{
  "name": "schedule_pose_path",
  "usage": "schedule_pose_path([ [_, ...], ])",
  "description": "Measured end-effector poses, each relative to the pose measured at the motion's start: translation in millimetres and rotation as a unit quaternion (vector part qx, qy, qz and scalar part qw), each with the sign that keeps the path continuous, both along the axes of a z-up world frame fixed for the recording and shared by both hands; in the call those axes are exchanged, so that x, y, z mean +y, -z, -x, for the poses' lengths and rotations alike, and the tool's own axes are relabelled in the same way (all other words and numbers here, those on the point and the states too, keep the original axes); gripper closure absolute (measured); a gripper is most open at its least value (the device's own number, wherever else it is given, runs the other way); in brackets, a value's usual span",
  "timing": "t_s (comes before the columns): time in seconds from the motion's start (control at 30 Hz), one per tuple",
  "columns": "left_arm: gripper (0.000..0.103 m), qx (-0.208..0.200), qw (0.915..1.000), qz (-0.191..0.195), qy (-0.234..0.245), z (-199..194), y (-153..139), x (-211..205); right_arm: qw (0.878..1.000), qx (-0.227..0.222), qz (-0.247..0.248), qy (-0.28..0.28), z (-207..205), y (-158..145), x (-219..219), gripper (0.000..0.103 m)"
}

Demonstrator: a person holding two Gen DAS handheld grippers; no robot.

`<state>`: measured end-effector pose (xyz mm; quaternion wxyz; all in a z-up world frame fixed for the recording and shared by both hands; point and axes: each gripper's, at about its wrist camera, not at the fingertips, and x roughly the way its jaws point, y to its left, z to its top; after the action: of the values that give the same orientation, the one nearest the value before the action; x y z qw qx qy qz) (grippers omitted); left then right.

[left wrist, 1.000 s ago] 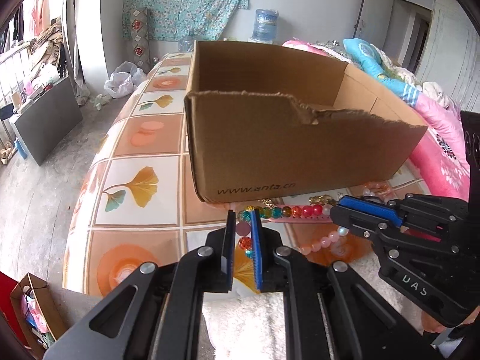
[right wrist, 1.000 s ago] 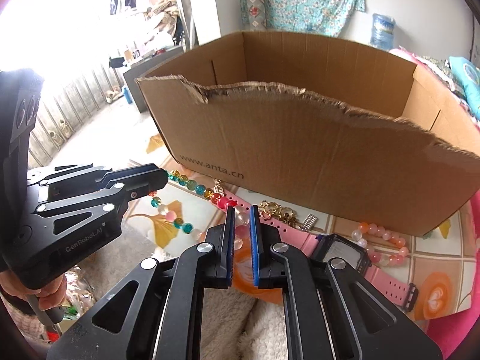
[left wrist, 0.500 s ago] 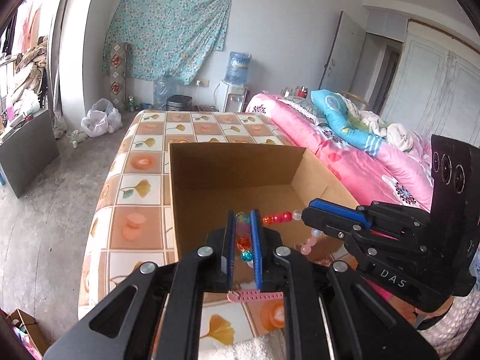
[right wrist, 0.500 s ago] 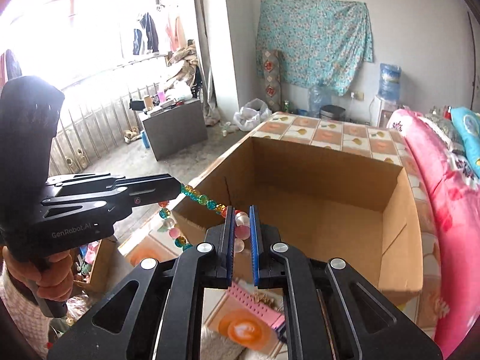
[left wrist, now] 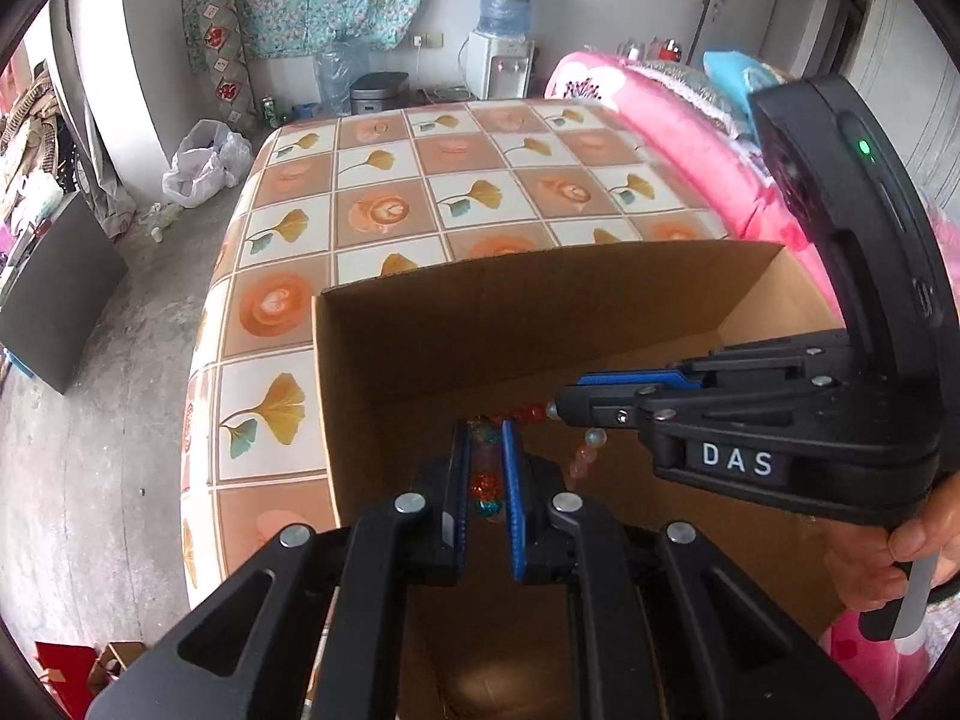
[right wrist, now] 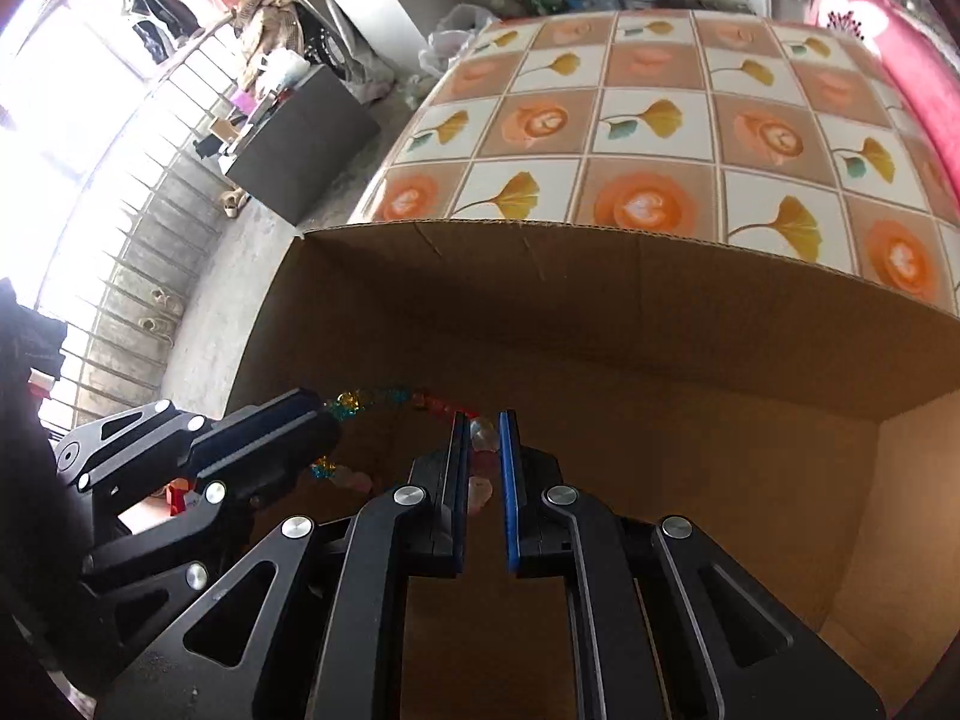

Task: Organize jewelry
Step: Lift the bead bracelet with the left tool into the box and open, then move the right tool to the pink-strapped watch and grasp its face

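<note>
A string of coloured beads hangs between both grippers over the open cardboard box. My left gripper is shut on its teal and orange beads. My right gripper is shut on its pale pink beads. The red and teal stretch spans between them, and a loop droops below. Both grippers are inside the box, above its floor. The right gripper also shows in the left wrist view, and the left gripper in the right wrist view.
The box stands on a table with a tiled leaf-and-rose cloth. A pink bed lies to the right. The concrete floor, a dark cabinet and a white bag are on the left.
Both grippers lifted the bead string from the table in front of the box, carried it over the near wall and lowered it into the box. The pink watch and other jewelry are out of view.
</note>
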<state>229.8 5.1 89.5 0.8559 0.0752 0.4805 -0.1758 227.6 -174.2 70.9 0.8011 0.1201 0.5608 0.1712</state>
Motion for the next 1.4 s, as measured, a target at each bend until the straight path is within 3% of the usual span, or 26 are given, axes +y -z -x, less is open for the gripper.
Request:
schedule_pose_path([
  [0.13, 0.089, 0.008, 1.0, 0.005, -0.002, -2.3, 1.7, 0.8, 1.0, -0.012, 0.003, 0.007, -0.7, -8.1, -2.8, 0.085],
  [0.33, 0.074, -0.049, 0.9985, 0.022, -0.014, 27.3, -27.9, 8.8, 0.997, -0.075, -0.01, 0.022, 20.1, -35.7, -17.1, 0.08],
  [0.5, 0.048, -0.133, 0.99, 0.038, -0.026, 88.1, -67.6, 26.9, 0.983, -0.177, -0.02, 0.042, 84.0, -76.7, -30.9, 0.071],
  [0.6, 0.042, -0.161, 0.9853, 0.046, -0.032, 127.0, -75.9, 39.0, 0.971, -0.231, -0.025, 0.047, 132.1, -94.3, -37.2, 0.068],
  [0.77, 0.037, -0.167, 0.9824, 0.066, -0.053, 175.2, -65.6, 56.9, 0.956, -0.287, -0.025, 0.048, 200.1, -99.7, -40.6, 0.062],
  [0.93, 0.037, -0.145, 0.9843, 0.073, -0.071, 202.1, -31.9, 62.6, 0.957, -0.289, -0.021, 0.033, 239.2, -81.4, -36.6, 0.062],
  [1.13, 0.037, -0.118, 0.9877, 0.056, -0.085, 214.6, 10.9, 56.2, 0.965, -0.261, 0.012, 0.012, 258.7, -36.8, -22.3, 0.062],
  [1.4, 0.037, -0.086, 0.9929, 0.036, -0.074, 221.2, 53.3, 45.1, 0.972, -0.214, 0.091, -0.008, 267.5, 22.4, -9.4, 0.062],
])
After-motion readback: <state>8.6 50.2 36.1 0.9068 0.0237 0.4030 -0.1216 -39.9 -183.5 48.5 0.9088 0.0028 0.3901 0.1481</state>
